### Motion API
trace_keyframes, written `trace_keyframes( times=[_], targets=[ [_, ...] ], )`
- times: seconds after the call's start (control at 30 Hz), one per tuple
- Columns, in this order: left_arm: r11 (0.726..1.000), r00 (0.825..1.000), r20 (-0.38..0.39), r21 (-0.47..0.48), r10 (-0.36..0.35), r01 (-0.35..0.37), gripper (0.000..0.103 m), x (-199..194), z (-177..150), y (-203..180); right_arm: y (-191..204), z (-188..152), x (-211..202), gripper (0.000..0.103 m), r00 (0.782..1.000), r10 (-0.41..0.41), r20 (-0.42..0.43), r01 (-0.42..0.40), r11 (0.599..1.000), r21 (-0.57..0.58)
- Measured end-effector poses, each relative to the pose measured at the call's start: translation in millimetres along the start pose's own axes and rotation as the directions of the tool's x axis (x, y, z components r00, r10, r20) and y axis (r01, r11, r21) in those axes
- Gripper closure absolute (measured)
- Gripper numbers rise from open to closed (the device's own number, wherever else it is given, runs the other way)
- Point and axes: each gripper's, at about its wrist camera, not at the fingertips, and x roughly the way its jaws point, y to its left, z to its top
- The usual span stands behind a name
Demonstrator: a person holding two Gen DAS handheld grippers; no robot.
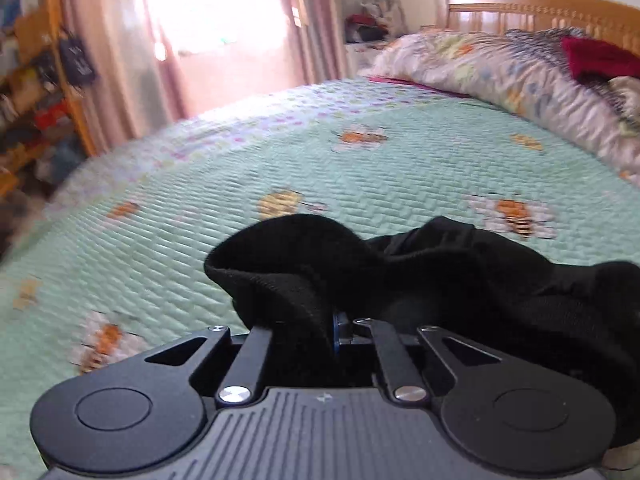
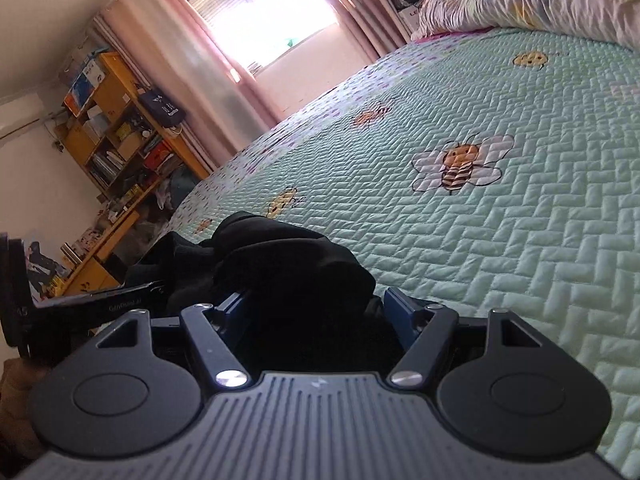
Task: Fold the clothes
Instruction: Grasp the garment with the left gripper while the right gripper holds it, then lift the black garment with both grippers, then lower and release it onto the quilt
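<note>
Home bedroom: quilted bed (image 1: 360,168), wooden headboard (image 1: 540,12), pink curtains (image 1: 120,40).

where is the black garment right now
The black garment lies bunched on the near edge of the green quilt, low in both wrist views, with the left tool shut on a fold of it.

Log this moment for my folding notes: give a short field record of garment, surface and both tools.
garment: black garment, bunched, unfolded, on the bee-print quilt
left tool: shut on the black garment's edge
right tool: jaws apart, black cloth between them, pads not visibly pressing
background: rumpled floral duvet by the wooden headboard
</note>
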Motion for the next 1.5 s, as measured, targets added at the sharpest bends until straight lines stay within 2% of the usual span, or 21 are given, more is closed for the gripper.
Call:
trace_keyframes(
  times=[0.1, 0.17, 0.23, 0.33, 0.37, 0.47, 0.6, 0.67, 0.73, 0.8, 0.97, 1.03, 1.07, 1.1, 1.13, 1.17, 1.2, 1.27, 1.37, 1.4, 1.5],
  targets=[
    [0.995, 0.992, 0.068, -0.026, 0.102, -0.101, 0.095, -26.5, 15.7, 20.4, 12.8, 3.2, 6.0, 0.030, 0.999, 0.031, -0.013, -0.031, 0.999, 0.024],
    [0.987, 0.977, 0.145, -0.056, 0.156, -0.149, 0.095, -52.0, 30.1, 39.6, 30.0, 1.4, -3.5, 0.030, 0.998, 0.068, 0.013, -0.068, 0.998, -0.017],
    [0.980, 0.958, 0.216, -0.111, 0.186, -0.165, 0.095, -83.0, 47.2, 64.6, 49.1, -2.3, -15.8, 0.030, 0.994, 0.106, 0.030, -0.103, 0.991, -0.087],
    [0.969, 0.936, 0.279, -0.181, 0.214, -0.167, 0.095, -127.5, 62.5, 101.6, 75.4, -11.7, -31.1, 0.027, 0.991, 0.130, 0.023, -0.122, 0.968, -0.219],
    [0.965, 0.933, 0.280, -0.199, 0.225, -0.173, 0.095, -138.8, 64.7, 112.5, 83.3, -16.2, -34.9, 0.025, 0.992, 0.122, 0.018, -0.113, 0.956, -0.271],
    [0.957, 0.940, 0.239, -0.215, 0.243, -0.193, 0.095, -159.0, 54.2, 137.8, 106.9, -33.0, -42.7, 0.023, 0.995, 0.096, 0.000, -0.087, 0.900, -0.427],
    [0.951, 0.948, 0.150, -0.178, 0.280, -0.253, 0.094, -170.1, 19.0, 150.9, 135.5, -57.9, -38.1, 0.023, 0.998, 0.056, -0.018, -0.055, 0.807, -0.589],
    [0.946, 0.950, 0.104, -0.174, 0.294, -0.274, 0.094, -174.2, 0.4, 154.5, 151.9, -74.7, -32.8, 0.023, 1.000, 0.030, 0.003, -0.020, 0.725, -0.689],
    [0.938, 0.951, 0.065, -0.200, 0.303, -0.285, 0.094, -185.5, -20.6, 164.7, 168.7, -96.6, -25.6, 0.022, 1.000, 0.017, 0.024, 0.009, 0.604, -0.797],
    [0.933, 0.954, 0.049, -0.230, 0.296, -0.278, 0.094, -198.6, -39.6, 174.7, 184.7, -119.6, -18.1, 0.022, 0.999, 0.014, 0.037, 0.026, 0.467, -0.884],
    [0.927, 0.963, 0.015, -0.275, 0.268, -0.253, 0.094, -229.1, -64.9, 188.1, 217.8, -177.2, 6.9, 0.022, 0.996, 0.081, -0.033, -0.047, 0.173, -0.984],
    [0.927, 0.967, 0.027, -0.291, 0.254, -0.236, 0.094, -244.0, -71.5, 193.6, 231.5, -196.7, 19.8, 0.023, 0.993, 0.115, -0.024, -0.032, 0.067, -0.997],
    [0.925, 0.966, 0.033, -0.298, 0.256, -0.235, 0.094, -249.6, -73.6, 196.6, 240.0, -202.4, 24.9, 0.025, 0.992, 0.127, -0.020, -0.025, 0.043, -0.999],
    [0.923, 0.965, 0.036, -0.302, 0.262, -0.239, 0.094, -254.1, -75.3, 199.8, 248.5, -207.9, 30.0, 0.036, 0.990, 0.138, -0.015, -0.018, 0.019, -1.000],
    [0.920, 0.963, 0.039, -0.307, 0.268, -0.243, 0.094, -258.6, -77.1, 203.0, 257.3, -203.1, 32.1, 0.053, 0.987, 0.148, -0.067, -0.077, 0.059, -0.995],
    [0.916, 0.959, 0.039, -0.310, 0.279, -0.254, 0.094, -260.0, -79.5, 205.0, 264.5, -190.6, 31.9, 0.094, 0.981, 0.155, -0.120, -0.143, 0.145, -0.979],
    [0.912, 0.955, 0.034, -0.310, 0.294, -0.269, 0.094, -258.6, -81.3, 206.9, 271.6, -177.9, 31.6, 0.093, 0.971, 0.165, -0.171, -0.207, 0.230, -0.951],
    [0.906, 0.951, 0.017, -0.313, 0.307, -0.287, 0.094, -254.9, -85.0, 214.5, 275.4, -142.3, 17.0, 0.093, 0.965, 0.234, -0.120, -0.208, 0.399, -0.893],
    [0.911, 0.959, -0.001, -0.314, 0.283, -0.269, 0.093, -240.0, -88.1, 221.0, 270.2, -81.1, -15.3, 0.093, 0.952, 0.307, -0.014, -0.199, 0.581, -0.790],
    [0.916, 0.964, 0.001, -0.310, 0.266, -0.253, 0.093, -234.0, -88.5, 219.2, 267.3, -62.1, -27.6, 0.093, 0.945, 0.326, 0.019, -0.196, 0.614, -0.765],
    [0.933, 0.969, -0.004, -0.268, 0.247, -0.239, 0.092, -210.6, -83.3, 199.0, 257.4, -11.9, -67.6, 0.093, 0.931, 0.342, 0.126, -0.153, 0.680, -0.717]
  ],
)
